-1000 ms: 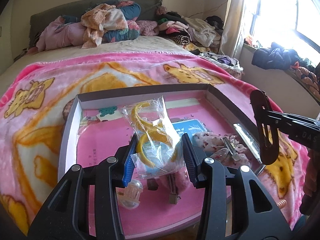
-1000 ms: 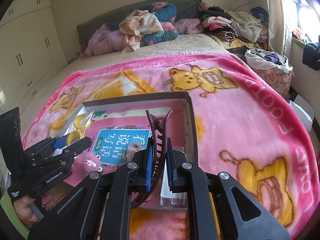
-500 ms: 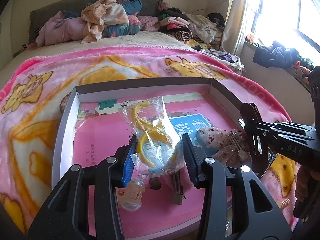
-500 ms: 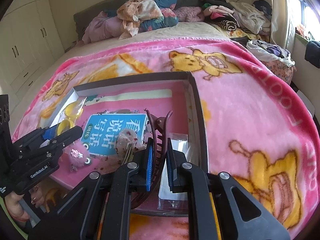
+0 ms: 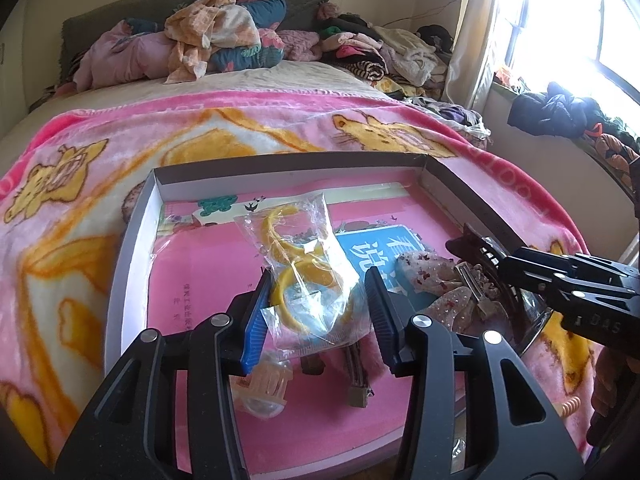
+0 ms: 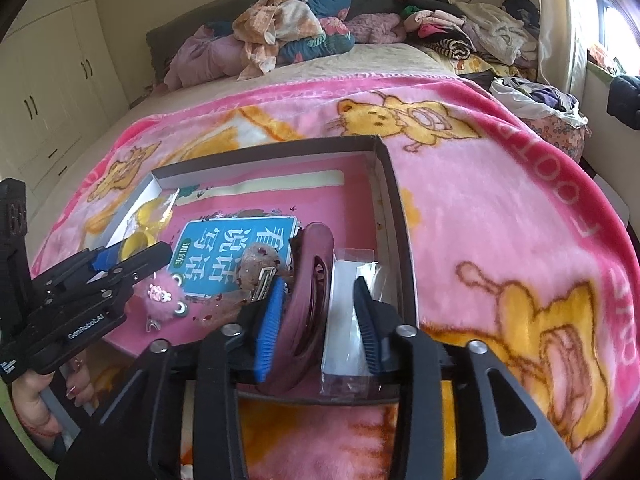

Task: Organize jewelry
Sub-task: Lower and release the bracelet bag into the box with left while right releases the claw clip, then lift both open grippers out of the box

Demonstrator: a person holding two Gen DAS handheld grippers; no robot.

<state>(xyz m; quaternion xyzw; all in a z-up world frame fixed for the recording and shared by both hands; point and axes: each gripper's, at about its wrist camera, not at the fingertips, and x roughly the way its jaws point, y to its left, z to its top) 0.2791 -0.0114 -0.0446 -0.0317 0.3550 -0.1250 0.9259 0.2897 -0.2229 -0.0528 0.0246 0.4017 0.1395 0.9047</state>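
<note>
right gripper [image 6: 320, 322]: jaws opening, hair claw [image 6: 308, 280] between | left gripper [image 5: 316, 316]: pinching crinkly bag [image 5: 308, 276] | claw: light, rigid, slippery; take by spine, frame centre

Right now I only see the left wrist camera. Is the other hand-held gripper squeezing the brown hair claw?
Observer: No. The right hand-held gripper is opening its jaws. The hair claw stands between them in the box, close against the blue pad and clear of the other pad.
Operator: What's next to the claw?
Observer: A clear packet with a white card lies flat beside it, along the box's right wall.
Operator: Is anything fluffy in there?
Observer: Yes, a pink fluffy clip with little eyes lies beside the blue book.
</note>
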